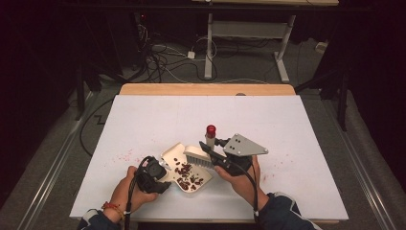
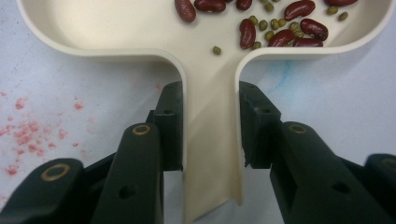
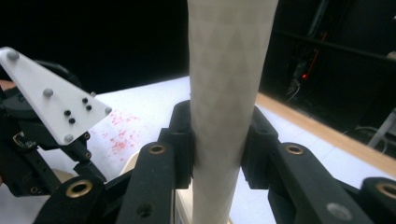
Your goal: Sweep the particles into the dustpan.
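The dustpan (image 1: pixel 178 158), cream plastic, is seen near the front-centre of the white table (image 1: pixel 287 124) in the high view, w/ red beans (image 1: pixel 187 173) and small green ones lying in it. Its handle (image 2: pixel 212 130) is clamped by the left gripper (image 1: pixel 155 175): in the left gripper view both black pads are pressed flat on the handle's sides, pan mouth at 12 o'clock, beans (image 2: pixel 280 28) gathered toward 1 o'clock of the pan floor. Left gripper is held by the left hand (image 1: pixel 125 189) at abt 8 o'clock of the pan.

The brush (image 1: pixel 197 157) is held over the pan's 2 o'clock edge, bristles resting at the rim. Its pale handle (image 3: pixel 229 102) is gripped by the right gripper (image 1: pixel 215 155); in the right gripper view the jaws are closed tight on it, handle running 6 to 12 o'clock. A red cap (image 1: pixel 210 129) is seen at the handle's far end. Right hand (image 1: pixel 242 177) sits at 4 o'clock of the brush.

Red specks (image 1: pixel 125 155) are scattered on the table at 9 o'clock of the pan.
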The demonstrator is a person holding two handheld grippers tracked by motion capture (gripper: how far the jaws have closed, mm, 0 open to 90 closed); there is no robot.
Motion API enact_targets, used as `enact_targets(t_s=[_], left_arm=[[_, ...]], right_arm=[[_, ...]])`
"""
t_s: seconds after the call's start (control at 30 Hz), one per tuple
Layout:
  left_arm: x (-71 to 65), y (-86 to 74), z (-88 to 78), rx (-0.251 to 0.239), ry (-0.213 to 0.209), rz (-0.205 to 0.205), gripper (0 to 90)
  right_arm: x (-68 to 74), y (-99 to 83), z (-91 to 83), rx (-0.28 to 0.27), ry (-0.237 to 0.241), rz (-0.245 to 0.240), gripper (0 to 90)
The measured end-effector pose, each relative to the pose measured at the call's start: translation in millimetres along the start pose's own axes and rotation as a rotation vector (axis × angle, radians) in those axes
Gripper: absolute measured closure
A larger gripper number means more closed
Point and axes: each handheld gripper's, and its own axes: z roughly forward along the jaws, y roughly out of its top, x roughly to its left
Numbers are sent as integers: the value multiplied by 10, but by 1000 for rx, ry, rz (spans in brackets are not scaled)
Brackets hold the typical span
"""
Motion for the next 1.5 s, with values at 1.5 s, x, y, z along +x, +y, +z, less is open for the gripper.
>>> enact_targets(t_s=[1.5], left_arm=[[-94,-74,33,-159,37,50,643]], right_arm=[[-486,82,-383,-35,-64,52,697]])
